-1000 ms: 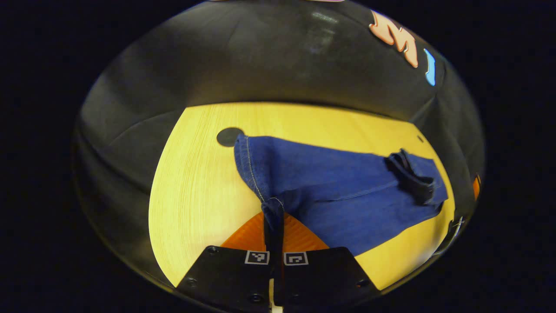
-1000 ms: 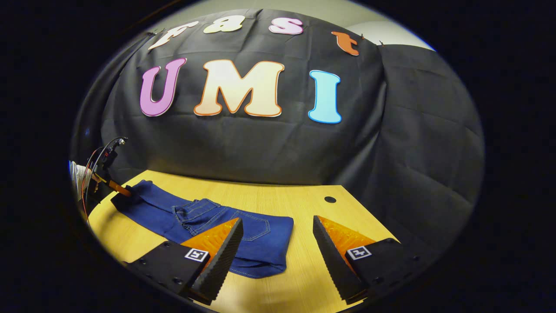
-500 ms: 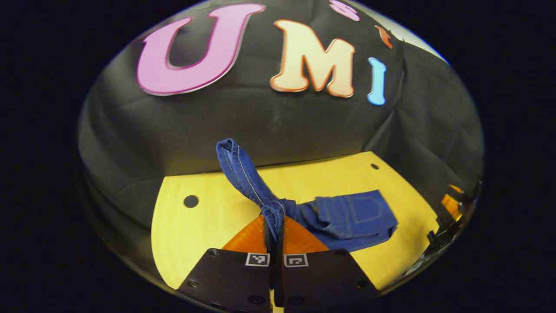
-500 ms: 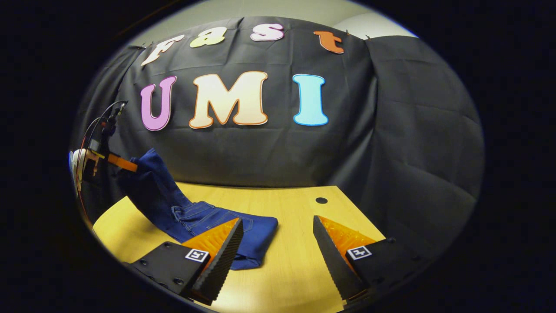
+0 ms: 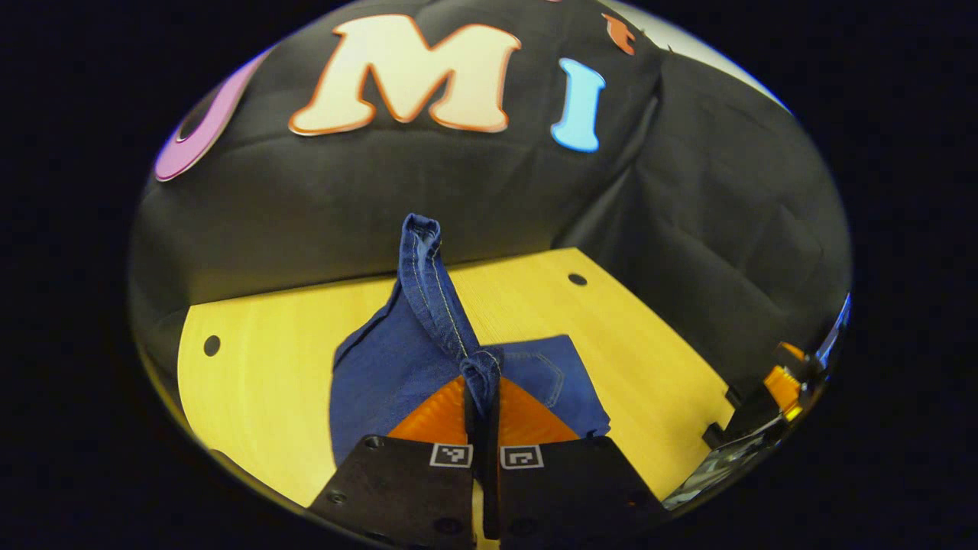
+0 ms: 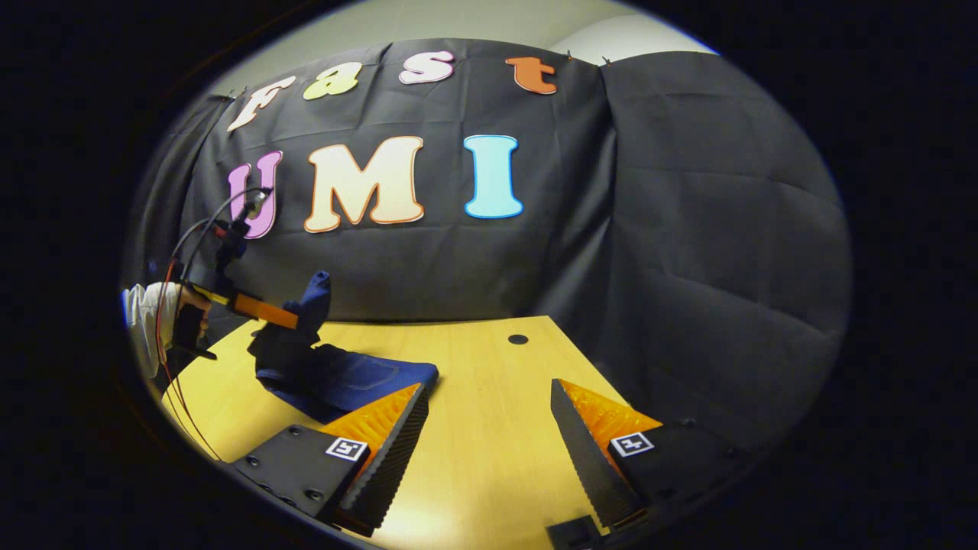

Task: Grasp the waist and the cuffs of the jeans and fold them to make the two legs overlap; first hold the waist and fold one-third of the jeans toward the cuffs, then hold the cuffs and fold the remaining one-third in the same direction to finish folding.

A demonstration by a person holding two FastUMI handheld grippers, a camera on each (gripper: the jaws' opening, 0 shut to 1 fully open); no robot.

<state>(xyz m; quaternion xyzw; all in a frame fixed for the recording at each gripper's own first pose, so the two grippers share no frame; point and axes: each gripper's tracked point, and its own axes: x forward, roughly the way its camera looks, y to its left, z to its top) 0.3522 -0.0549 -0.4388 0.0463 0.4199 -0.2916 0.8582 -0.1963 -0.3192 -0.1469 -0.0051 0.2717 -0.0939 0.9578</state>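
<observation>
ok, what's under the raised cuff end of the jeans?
The folded jeans lie on the wooden table beneath the cuff held by the left gripper. The table under them is hidden.

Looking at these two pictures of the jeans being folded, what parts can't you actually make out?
- Left gripper, left gripper view: the pinched cuff's lower part is hidden between its fingers.
- Jeans, right gripper view: near edge covered by the right gripper's finger.
- Hand, right gripper view: small, cut off at the edge.
- Table, left gripper view: jeans cover its middle.

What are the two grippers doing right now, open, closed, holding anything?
Left gripper: closed on the hem end of the jeans, lifting it above the table.
Right gripper: open, holding nothing, above the table.
</observation>
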